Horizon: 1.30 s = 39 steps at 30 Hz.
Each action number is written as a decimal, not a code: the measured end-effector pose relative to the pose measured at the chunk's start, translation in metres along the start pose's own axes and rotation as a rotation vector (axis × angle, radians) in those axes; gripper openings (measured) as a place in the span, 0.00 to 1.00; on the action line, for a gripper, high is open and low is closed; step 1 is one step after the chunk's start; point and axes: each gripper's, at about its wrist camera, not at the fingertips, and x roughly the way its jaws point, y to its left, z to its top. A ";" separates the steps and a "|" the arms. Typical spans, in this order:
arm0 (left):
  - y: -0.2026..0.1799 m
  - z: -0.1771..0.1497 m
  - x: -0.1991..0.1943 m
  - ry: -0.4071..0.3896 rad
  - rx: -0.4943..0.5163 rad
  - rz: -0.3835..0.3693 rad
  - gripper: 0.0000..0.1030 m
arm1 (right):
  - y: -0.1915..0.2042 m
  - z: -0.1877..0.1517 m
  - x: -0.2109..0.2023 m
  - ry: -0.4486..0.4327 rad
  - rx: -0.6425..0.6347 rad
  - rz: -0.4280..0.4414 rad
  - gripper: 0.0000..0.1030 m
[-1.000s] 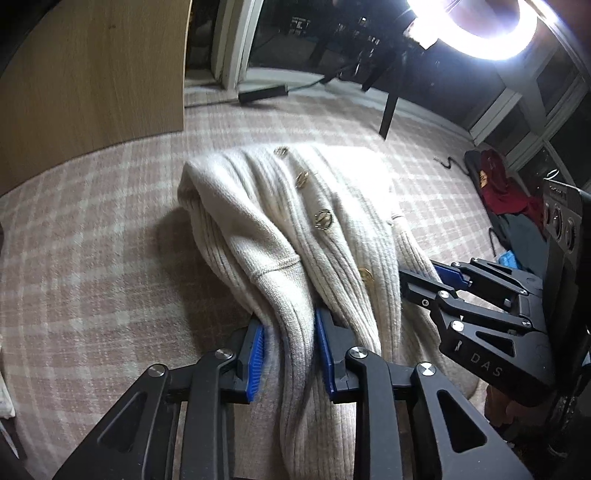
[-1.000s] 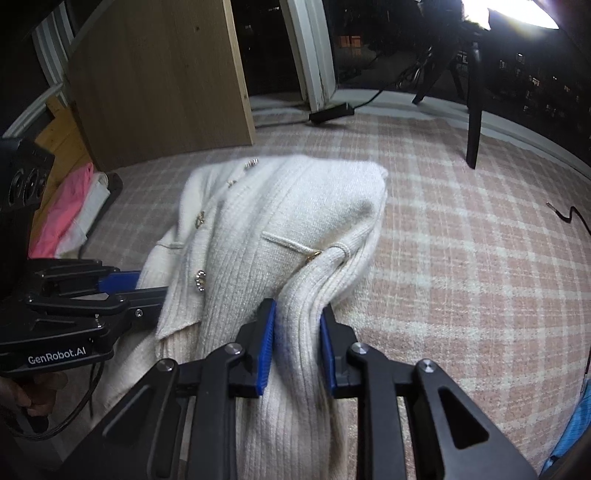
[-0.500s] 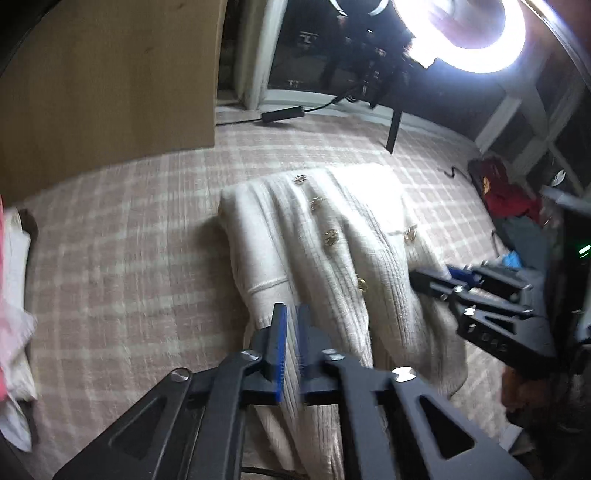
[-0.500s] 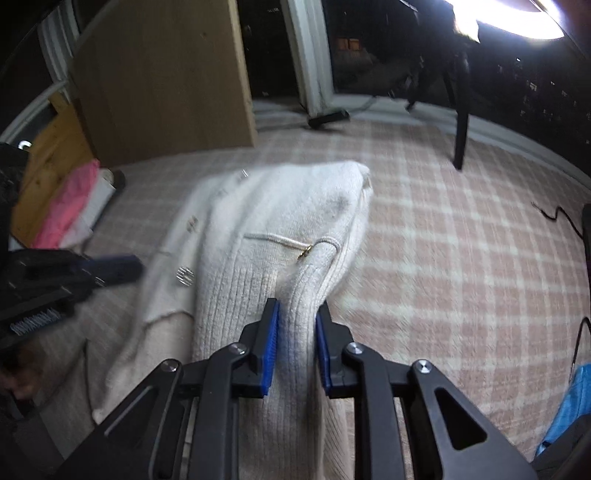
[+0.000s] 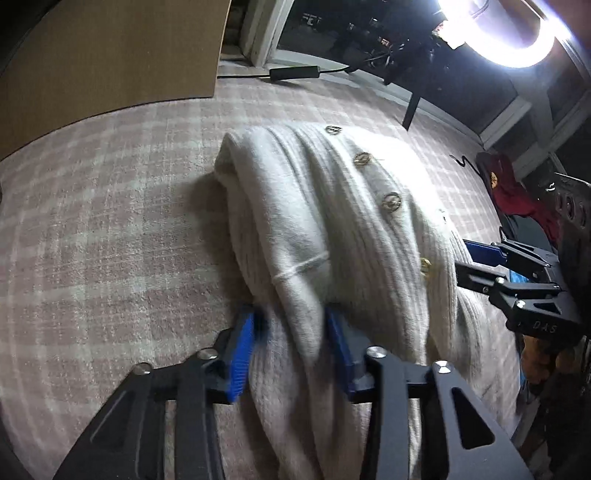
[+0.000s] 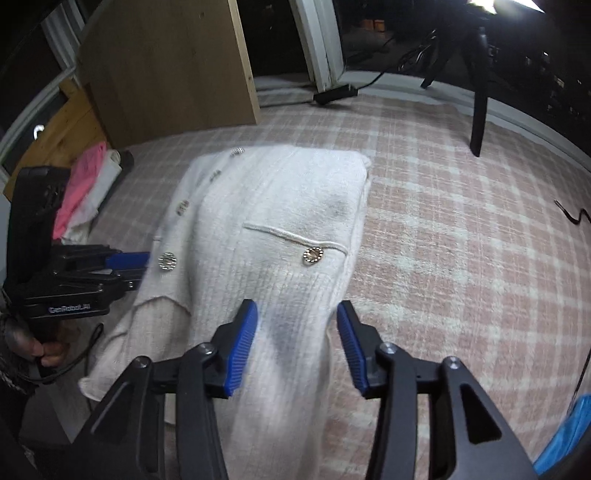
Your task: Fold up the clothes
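Landmark = cream ribbed-knit cardigan w/ gold buttons [image 5: 332,229], lying spread on the pink-and-white plaid carpet [image 5: 110,221], roughly mid-floor, partly folded lengthwise.

Left wrist view, L to R: light wooden board [image 5: 110,55] stands beyond the cardigan's far-left side. Left hand-held gripper [image 5: 291,347] sits at the cardigan's near end; blue pads [image 5: 242,354] apart, a bunched ridge of knit running between them, fabric blurred there, so whether the pads touch it can't be told. Black power adapter w/ cable [image 5: 293,72] lies beyond the cardigan's far edge, by the window frame. Bright ring light [image 5: 509,33] on a black stand is beyond the cardigan's far-right corner. Right hand-held gripper [image 5: 476,258] is at the cardigan's right edge. Dark red garment [image 5: 517,192] lies right of the cardigan, past that gripper.

Right wrist view, L to R: pink and white clothes pile [image 6: 85,192] lies left of the cardigan [image 6: 280,221], near the board. Left hand-held gripper [image 6: 129,264] is just beside the cardigan's left edge. Right hand-held gripper [image 6: 297,343] is over the cardigan's near end, jaws wide apart, knit passing between w/o being pinched. Pocket seam w/ a gold button [image 6: 313,254] shows just beyond the pads. Black stand leg [image 6: 478,110] is far right beyond the cardigan.
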 end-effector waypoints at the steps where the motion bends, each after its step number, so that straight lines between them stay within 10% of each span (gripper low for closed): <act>1: 0.002 0.000 0.000 -0.001 -0.012 -0.006 0.50 | -0.002 0.000 0.004 0.007 -0.002 0.009 0.50; 8: -0.001 -0.001 0.002 -0.017 -0.030 0.013 0.52 | -0.034 -0.008 0.013 0.004 0.099 0.186 0.57; 12: -0.008 0.002 0.007 -0.010 -0.041 -0.068 0.26 | -0.023 -0.008 0.015 -0.003 0.045 0.185 0.55; 18: -0.012 0.003 0.002 -0.029 -0.039 -0.079 0.17 | -0.016 -0.006 0.016 -0.016 0.061 0.259 0.27; 33: -0.003 -0.032 -0.152 -0.214 -0.014 -0.144 0.16 | -0.002 -0.014 -0.088 -0.200 0.185 0.495 0.19; 39: 0.020 -0.067 -0.188 -0.232 -0.026 -0.122 0.15 | 0.059 -0.019 -0.111 -0.193 0.094 0.464 0.19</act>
